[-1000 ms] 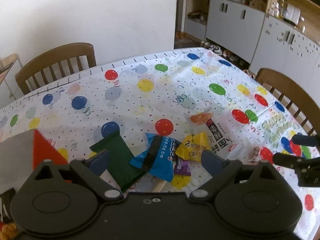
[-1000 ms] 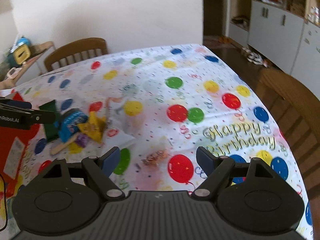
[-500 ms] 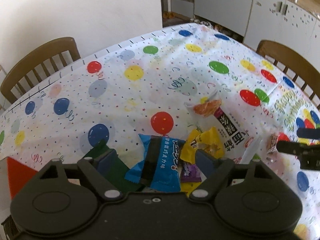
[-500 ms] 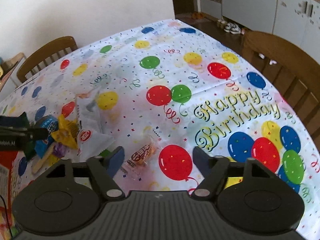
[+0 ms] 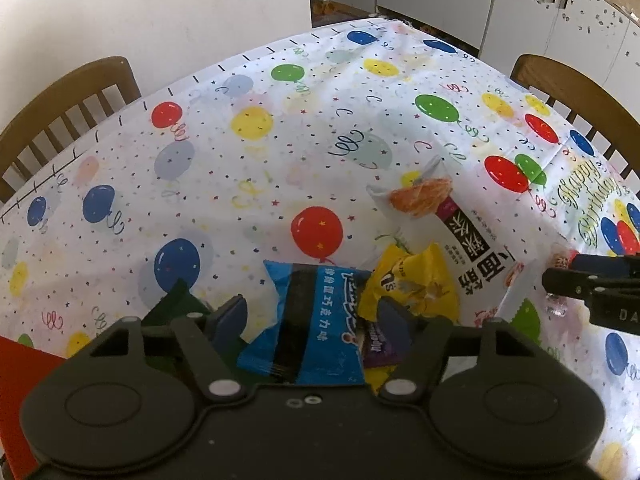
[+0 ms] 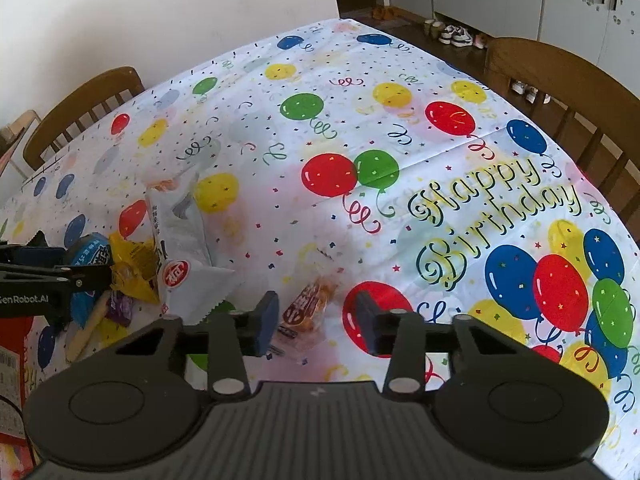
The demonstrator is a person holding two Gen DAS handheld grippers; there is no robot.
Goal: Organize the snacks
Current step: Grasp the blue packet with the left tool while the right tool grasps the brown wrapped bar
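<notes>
On the balloon tablecloth [image 5: 280, 168] lies a heap of snacks: a blue packet [image 5: 316, 320], a yellow packet [image 5: 408, 284], a purple one [image 5: 380, 344], a dark green one [image 5: 176, 304] and a white bag [image 5: 460, 236]. My left gripper [image 5: 310, 320] is low over the heap. Its jaws are closing with the blue packet between them, and the pads do not visibly press it. My right gripper [image 6: 316, 320] is closing around a small clear packet of orange candy [image 6: 308, 304], which lies on the cloth between the pads with a gap on its right side.
A red box [image 5: 24, 368] stands at the near left edge. A wooden stick [image 6: 88, 332] lies under the heap. Wooden chairs [image 5: 68, 96] [image 6: 560, 80] stand at the far and right sides. White cabinets [image 5: 540, 8] line the back wall. Each gripper shows in the other's view [image 5: 580, 276] [image 6: 60, 268].
Both grippers have sunk toward the table and tilted down. Both pairs of jaws have narrowed, the left around the blue packet and the right around the orange candy packet.
</notes>
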